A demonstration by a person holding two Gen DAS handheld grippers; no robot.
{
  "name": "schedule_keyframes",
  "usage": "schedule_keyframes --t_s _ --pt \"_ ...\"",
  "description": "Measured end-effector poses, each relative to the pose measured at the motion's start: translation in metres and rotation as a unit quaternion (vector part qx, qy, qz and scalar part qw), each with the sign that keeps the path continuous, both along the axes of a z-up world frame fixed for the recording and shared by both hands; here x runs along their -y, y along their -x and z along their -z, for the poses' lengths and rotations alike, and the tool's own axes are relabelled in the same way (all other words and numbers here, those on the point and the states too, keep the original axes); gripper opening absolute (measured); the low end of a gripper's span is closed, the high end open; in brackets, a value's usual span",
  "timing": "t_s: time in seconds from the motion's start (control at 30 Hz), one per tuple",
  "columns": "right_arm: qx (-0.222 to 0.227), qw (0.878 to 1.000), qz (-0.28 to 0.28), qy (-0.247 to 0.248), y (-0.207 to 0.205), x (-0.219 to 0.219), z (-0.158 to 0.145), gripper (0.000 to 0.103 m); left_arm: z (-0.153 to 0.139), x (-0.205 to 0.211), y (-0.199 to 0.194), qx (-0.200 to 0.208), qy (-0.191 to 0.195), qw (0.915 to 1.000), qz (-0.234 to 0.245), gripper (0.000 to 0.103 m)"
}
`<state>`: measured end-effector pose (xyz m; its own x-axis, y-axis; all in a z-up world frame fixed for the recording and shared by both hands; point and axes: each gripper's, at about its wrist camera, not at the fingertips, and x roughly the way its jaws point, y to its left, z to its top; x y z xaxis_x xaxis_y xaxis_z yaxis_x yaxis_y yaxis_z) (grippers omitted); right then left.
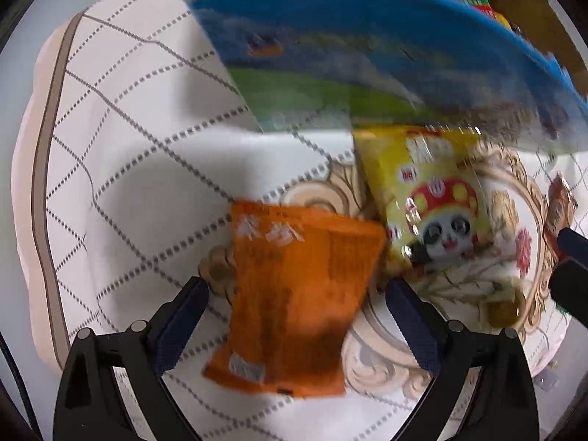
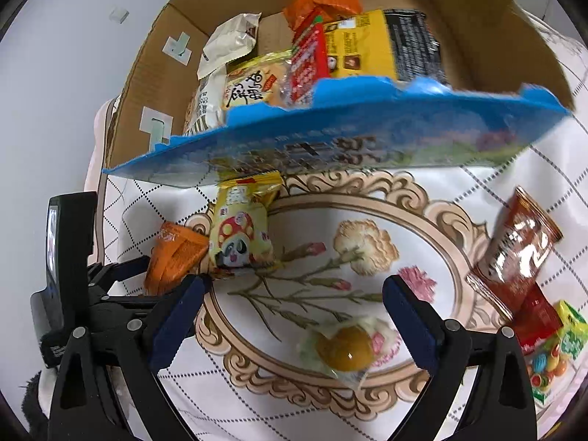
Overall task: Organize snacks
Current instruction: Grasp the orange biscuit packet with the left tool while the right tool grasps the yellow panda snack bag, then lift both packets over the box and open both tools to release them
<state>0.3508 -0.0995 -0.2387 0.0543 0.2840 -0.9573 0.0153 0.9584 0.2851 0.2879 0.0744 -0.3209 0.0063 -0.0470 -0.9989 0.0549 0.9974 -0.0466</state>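
the left gripper (image 1: pixel 297 290) hangs wide open over the orange snack packet (image 1: pixel 297 294) on the tablecloth (image 1: pixel 147 147), pads clear of it, nothing held. this looks like the pick-up step: next, close, then carry it to the cardboard box (image 2: pixel 477 36). the right gripper (image 2: pixel 294 294) is open and empty.

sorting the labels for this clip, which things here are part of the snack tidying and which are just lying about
Part of the job:
orange packet
yellow mushroom packet
blue bag
brown sachet
clear-wrapped sweet
green candy pack
cardboard box

Just there:
floral tablecloth
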Motion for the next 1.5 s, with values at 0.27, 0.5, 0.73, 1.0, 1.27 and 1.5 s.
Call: schedule_keyframes --t_s 0.27,0.5,0.73,1.0,1.27,1.5 --pt "-0.01 0.999 -0.039 0.029 -0.027 -0.05 0.023 0.1 -0.01 -0.034 0.012 0.02 0.013 0.9972 -0.071 0.068" --pt "-0.034 0.995 -0.056 0.071 -0.041 -0.086 0.059 0.1 -0.007 -0.036 0.026 0.023 0.0 0.997 -0.073 0.068" --pt "-0.035 0.992 -0.066 0.102 -0.038 -0.093 0.073 0.079 -0.003 -0.024 0.014 0.027 -0.028 0.9975 -0.059 0.068" --pt "-0.037 0.994 -0.058 0.083 -0.022 -0.072 0.062 0.068 -0.008 0.021 0.026 0.034 -0.042 0.9984 -0.017 0.052" --pt "-0.046 0.997 -0.054 0.04 0.011 -0.048 0.042 0.067 -0.029 0.023 0.075 0.032 -0.009 0.9985 -0.044 0.05" --pt "-0.049 0.994 -0.094 0.001 0.074 -0.047 0.012 0.066 -0.043 0.033 0.154 0.017 0.017 0.9983 -0.053 0.051"
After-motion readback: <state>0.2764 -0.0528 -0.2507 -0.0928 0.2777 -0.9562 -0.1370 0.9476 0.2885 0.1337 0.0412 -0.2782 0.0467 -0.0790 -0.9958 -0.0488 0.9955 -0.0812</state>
